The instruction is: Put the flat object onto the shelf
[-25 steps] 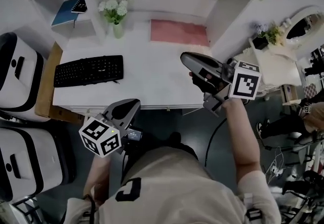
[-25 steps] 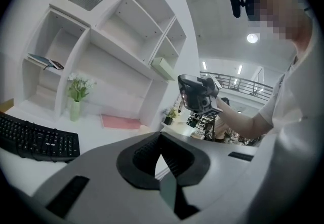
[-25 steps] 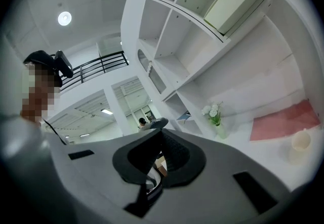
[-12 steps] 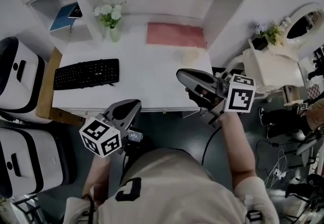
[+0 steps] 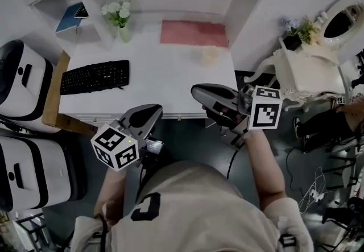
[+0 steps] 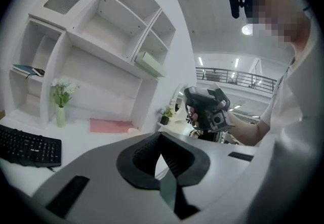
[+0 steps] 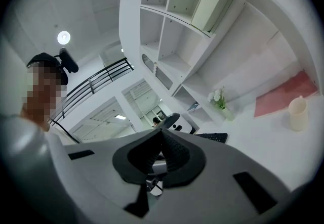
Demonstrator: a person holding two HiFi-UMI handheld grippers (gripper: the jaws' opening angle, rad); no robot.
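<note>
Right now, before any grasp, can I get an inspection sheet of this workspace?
Surface: white desk, mostly bare.
Job's things: pink flat object lying at the desk's back; shelf above it.
Clutter: keyboard, flower vase, cup, blue book in a left cubby.
Grippers: left gripper and right gripper at the desk's front edge, jaws shut, empty.
Cables: black cable under the right gripper.
Surroundings: side table with a plant, at right.
</note>
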